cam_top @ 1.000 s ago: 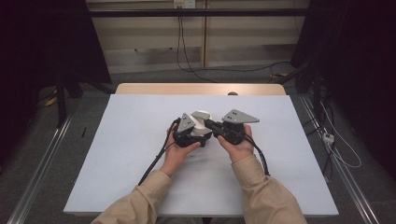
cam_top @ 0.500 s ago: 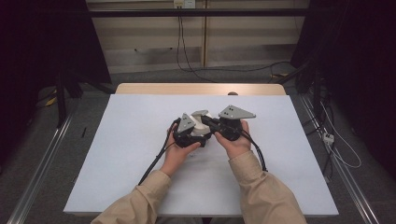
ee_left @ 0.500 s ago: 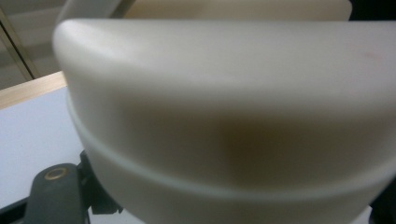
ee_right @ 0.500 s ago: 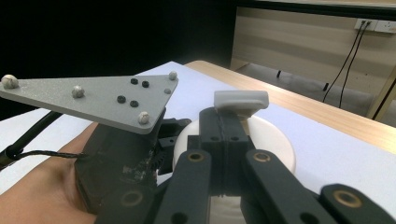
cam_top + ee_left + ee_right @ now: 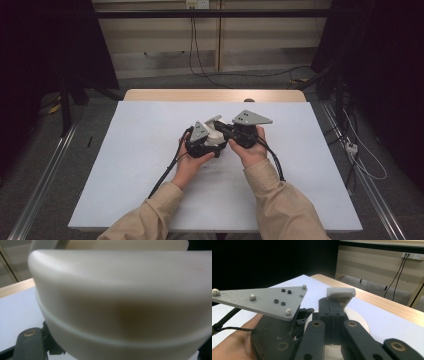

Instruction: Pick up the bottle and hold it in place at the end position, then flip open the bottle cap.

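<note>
A cream-white rounded object (image 5: 215, 132) is held between both grippers above the middle of the white table (image 5: 140, 150). My left gripper (image 5: 207, 142) comes in from the left and is shut on it. In the left gripper view the object's smooth wall (image 5: 120, 302) sits right against the camera, with one black finger (image 5: 29, 346) at the lower left. My right gripper (image 5: 223, 131) comes in from the right. In the right gripper view its jaws (image 5: 332, 305) are pressed together on a flat white tab (image 5: 340, 293) of the object. The left gripper's grey plate (image 5: 265, 301) is just beside them.
The white tabletop spreads wide on all sides of the hands, with a wooden strip (image 5: 215, 95) along its far edge. Cables (image 5: 165, 175) trail from both grippers toward the person. Metal rails (image 5: 40, 190) run along the floor beside the table.
Both hands have drawn slightly closer together, and the right gripper has edged left. The white object stays held between them.
</note>
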Demonstrator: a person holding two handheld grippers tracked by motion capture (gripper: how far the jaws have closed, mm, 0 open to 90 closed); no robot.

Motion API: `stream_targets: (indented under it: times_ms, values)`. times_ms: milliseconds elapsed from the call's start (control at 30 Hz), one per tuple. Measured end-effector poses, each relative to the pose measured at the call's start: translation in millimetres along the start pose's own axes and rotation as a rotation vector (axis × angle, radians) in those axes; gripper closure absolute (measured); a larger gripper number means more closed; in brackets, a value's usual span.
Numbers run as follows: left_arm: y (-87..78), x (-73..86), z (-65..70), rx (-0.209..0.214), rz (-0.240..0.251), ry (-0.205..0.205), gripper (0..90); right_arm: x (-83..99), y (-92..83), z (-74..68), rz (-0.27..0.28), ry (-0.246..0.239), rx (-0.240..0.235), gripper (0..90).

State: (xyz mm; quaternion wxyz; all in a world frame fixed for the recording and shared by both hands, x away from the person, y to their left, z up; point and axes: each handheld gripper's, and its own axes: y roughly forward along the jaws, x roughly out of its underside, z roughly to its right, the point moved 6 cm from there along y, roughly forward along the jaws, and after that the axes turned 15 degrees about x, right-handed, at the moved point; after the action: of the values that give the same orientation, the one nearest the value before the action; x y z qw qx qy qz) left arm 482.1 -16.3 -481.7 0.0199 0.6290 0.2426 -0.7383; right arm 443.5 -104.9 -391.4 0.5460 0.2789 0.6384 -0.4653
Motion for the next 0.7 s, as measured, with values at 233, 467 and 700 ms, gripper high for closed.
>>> stream_targets:
  times_ms: [233, 467, 700]
  values:
    - [0.3, 0.1, 0.1, 0.008, 0.001, -0.006, 18.7, -0.3, 1.4, -0.5, -0.003, -0.001, 0.0, 90.0]
    - [-0.1, 0.2, -0.4, 0.004, 0.0, -0.009, 18.7, -0.4, 2.4, -1.0, -0.002, 0.002, 0.003, 90.0]
    - [0.0, 0.2, -0.3, 0.003, 0.001, -0.006, 18.7, -0.8, 4.6, -2.1, -0.002, 0.005, 0.004, 90.0]
